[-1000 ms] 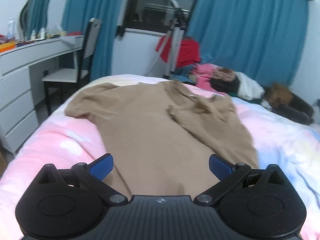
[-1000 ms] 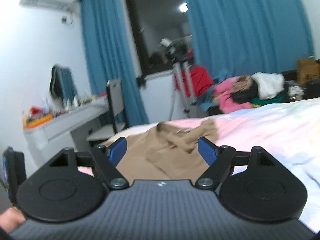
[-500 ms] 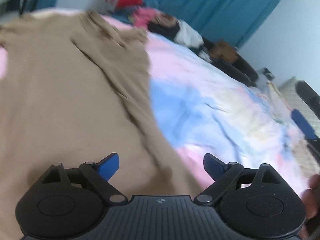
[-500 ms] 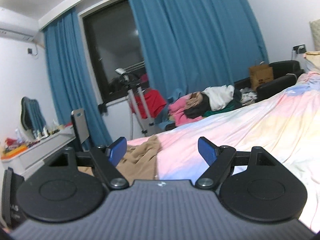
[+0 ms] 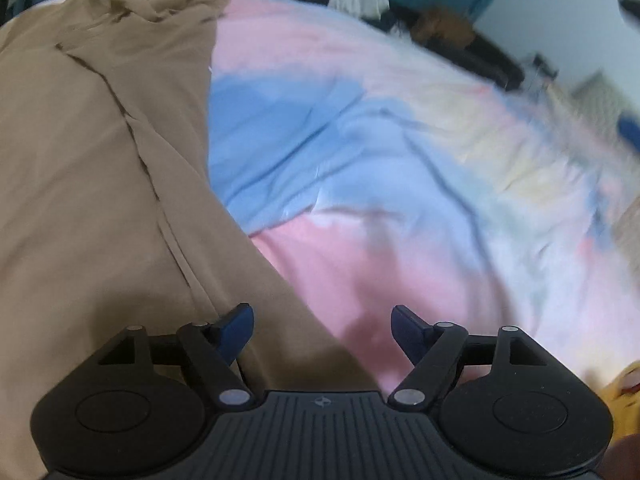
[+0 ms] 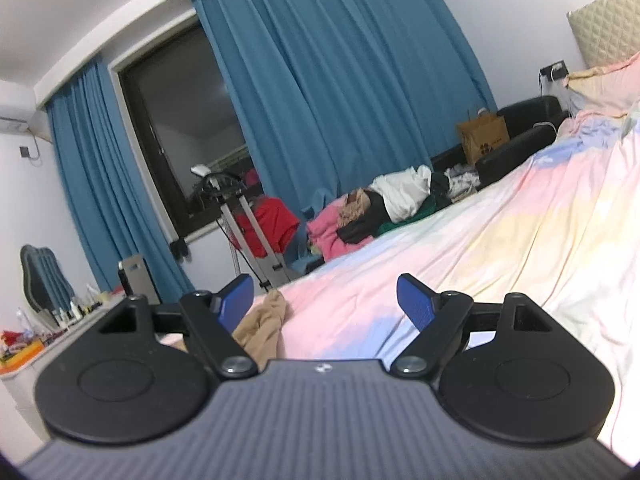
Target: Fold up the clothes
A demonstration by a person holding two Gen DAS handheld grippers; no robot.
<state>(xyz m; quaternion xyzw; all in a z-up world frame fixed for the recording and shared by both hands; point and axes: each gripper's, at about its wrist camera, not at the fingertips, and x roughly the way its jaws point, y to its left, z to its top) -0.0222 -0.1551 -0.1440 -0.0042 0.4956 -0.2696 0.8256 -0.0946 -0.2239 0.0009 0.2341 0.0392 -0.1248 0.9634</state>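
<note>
With jaws just narrowing but unclamped, the left gripper (image 5: 322, 330) should probably straddle the tan garment's (image 5: 92, 184) hem edge squarely before pinching.

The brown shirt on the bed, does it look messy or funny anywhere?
Yes. The brown shirt lies mostly flat on the pastel bedcover, but its far end is crumpled and bunched, and a long crease runs down it. Nothing looks torn or spilled.
</note>
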